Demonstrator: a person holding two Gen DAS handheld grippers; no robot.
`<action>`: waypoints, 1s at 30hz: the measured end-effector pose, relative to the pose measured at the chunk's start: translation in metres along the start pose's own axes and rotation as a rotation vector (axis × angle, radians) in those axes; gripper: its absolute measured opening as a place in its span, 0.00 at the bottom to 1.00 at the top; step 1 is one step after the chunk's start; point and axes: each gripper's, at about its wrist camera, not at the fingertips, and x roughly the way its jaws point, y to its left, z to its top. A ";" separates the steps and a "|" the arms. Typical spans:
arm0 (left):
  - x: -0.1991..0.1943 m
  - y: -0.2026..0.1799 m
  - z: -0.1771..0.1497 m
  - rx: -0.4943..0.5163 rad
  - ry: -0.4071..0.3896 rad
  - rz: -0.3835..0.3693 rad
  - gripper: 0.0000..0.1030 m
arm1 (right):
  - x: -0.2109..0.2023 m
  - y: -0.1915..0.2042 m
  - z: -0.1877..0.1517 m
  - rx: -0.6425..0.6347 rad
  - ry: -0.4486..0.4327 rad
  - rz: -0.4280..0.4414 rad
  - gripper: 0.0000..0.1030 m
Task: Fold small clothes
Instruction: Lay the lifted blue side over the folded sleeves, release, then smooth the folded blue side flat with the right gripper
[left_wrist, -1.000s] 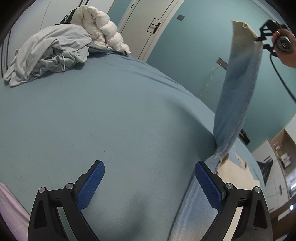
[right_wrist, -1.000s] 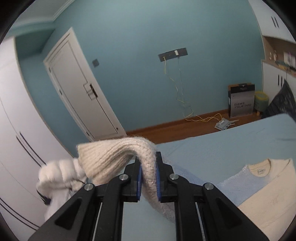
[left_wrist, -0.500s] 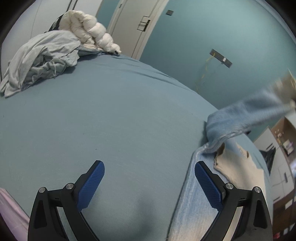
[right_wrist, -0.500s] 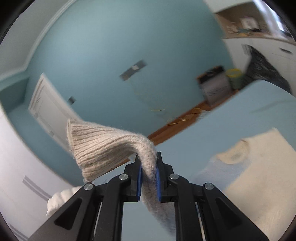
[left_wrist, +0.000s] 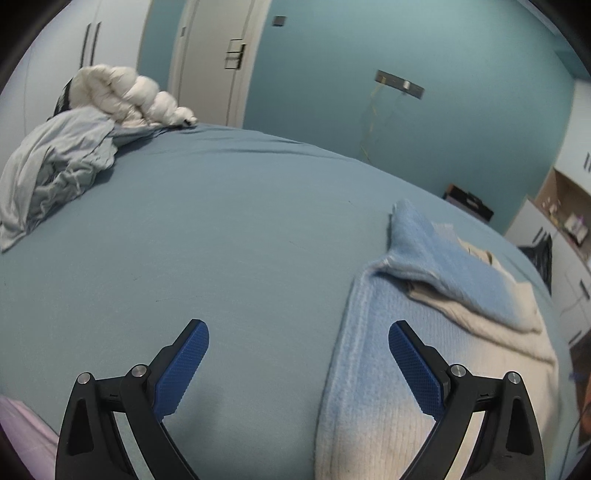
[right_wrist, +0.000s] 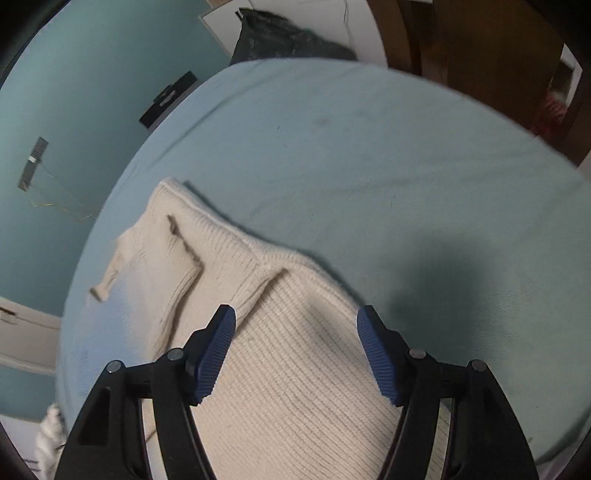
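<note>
A cream and light-blue knit sweater (left_wrist: 373, 373) lies flat on the blue bed at the right of the left wrist view, with one sleeve (left_wrist: 443, 269) folded across its body. My left gripper (left_wrist: 299, 365) is open and empty, low over the bed beside the sweater's left edge. In the right wrist view the sweater (right_wrist: 288, 373) lies under my right gripper (right_wrist: 295, 354), which is open and empty just above the cream body. The folded sleeve (right_wrist: 162, 266) lies to the upper left there.
A pile of grey and white clothes (left_wrist: 74, 147) lies at the bed's far left corner. The bed sheet (left_wrist: 221, 240) stretches wide between pile and sweater. Doors and a teal wall stand behind. A dark bag (right_wrist: 288, 37) sits past the bed's far edge.
My right gripper carried the raised sleeve down across the sweater, opened and let it go. The sleeve now lies folded over the body. My left gripper stayed open in place.
</note>
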 end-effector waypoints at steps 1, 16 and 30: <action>0.000 -0.002 -0.001 0.012 0.000 0.001 0.96 | 0.001 0.011 0.002 -0.017 0.007 0.050 0.63; 0.015 -0.013 -0.014 0.085 0.026 0.044 0.96 | 0.128 0.143 0.001 -0.222 0.208 0.040 0.27; 0.009 -0.009 -0.009 0.058 0.011 0.020 0.96 | -0.004 0.171 -0.011 -0.451 -0.254 0.100 0.03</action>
